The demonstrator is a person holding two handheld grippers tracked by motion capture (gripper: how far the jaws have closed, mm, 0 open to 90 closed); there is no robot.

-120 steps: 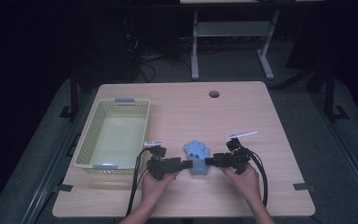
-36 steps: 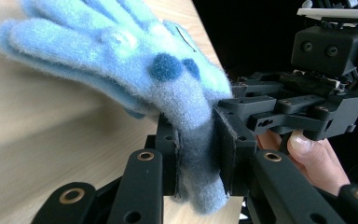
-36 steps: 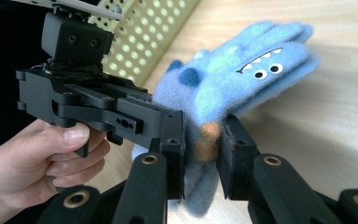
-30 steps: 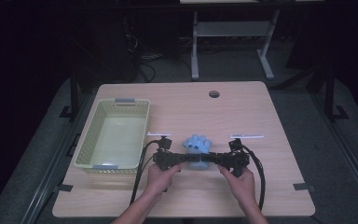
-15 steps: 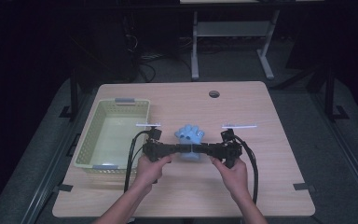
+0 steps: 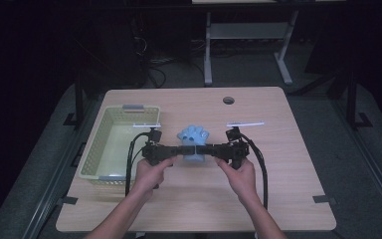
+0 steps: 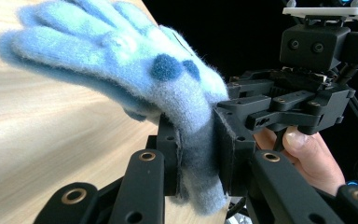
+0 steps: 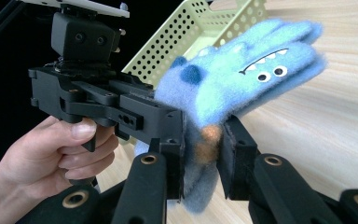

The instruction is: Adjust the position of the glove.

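Dark room, wooden bench. We've got both hand-held grippers clamped on the blue glove's cuff — left hand-held gripper, right hand-held gripper — pinching opposite sides to carry it flat above the bench, just beside the basket, likely its destination.

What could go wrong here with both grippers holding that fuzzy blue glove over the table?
The left gripper and right gripper each pinch only the cuff end of the fuzzy light-blue knitted glove, so the soft fabric might slip free if they pull apart. The glove's fingers hang loose and could catch the rim of the pale green perforated plastic basket on the way in. The trailing black cables lie near that basket and might snag it.
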